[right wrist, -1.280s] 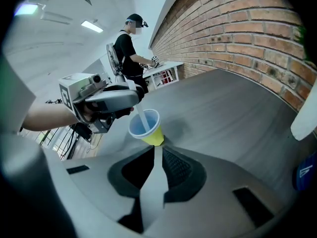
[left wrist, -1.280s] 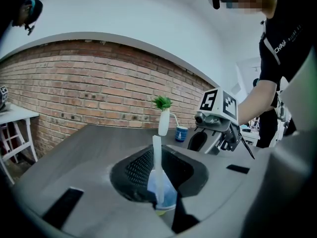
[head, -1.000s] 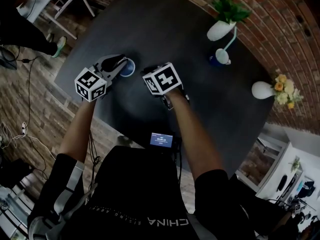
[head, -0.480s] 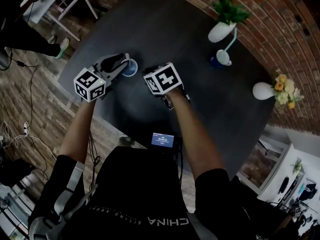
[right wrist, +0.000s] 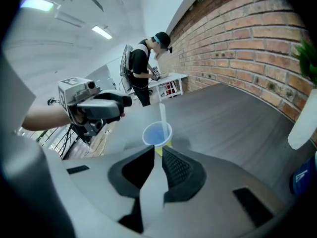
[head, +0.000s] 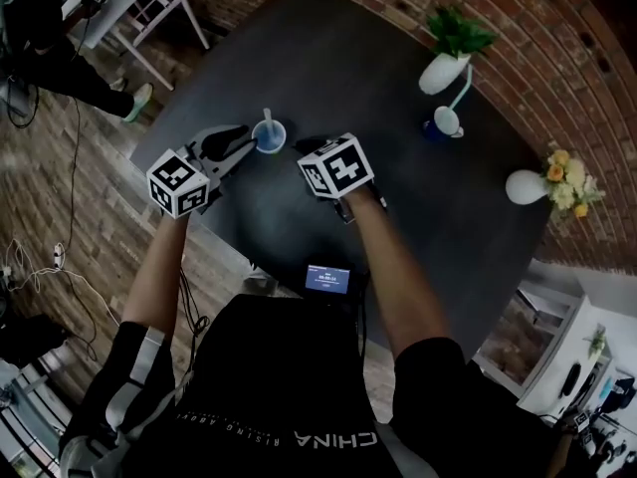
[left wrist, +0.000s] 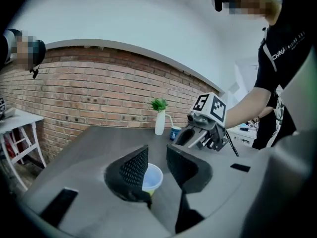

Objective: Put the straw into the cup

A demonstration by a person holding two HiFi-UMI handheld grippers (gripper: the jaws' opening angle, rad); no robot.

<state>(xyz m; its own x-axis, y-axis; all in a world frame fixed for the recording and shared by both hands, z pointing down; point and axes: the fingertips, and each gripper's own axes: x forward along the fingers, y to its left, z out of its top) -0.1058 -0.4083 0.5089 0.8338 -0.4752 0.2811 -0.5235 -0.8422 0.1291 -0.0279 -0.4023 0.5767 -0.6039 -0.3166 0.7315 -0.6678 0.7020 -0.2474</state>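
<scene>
Jaws of the left gripper [left wrist: 157, 157] are standing wide apart and gripping nothing. The cup [left wrist: 153, 178] is sitting just beyond them, its near side hidden behind the left jaw. Those of the right gripper [right wrist: 157, 153] are leaving only a narrow slit, holding nothing, and are pointing at the cup. The straw [right wrist: 162, 117] is standing inside it, nearly upright.

Both grippers are hovering over the near part of the table [head: 328, 58], one on each side of the cup — each is showing in the other's view, close by. Well apart, towards the brick wall [head: 567, 58], a vase with a plant [head: 443, 66], a mug [head: 445, 119] and a vase with flowers [head: 525, 182] are standing. A person [head: 45, 23] is standing by a white table [head: 159, 8], cut off by the frame's edge. In the left gripper view the straw is not showing — the left jaw is covering part of the cup.
</scene>
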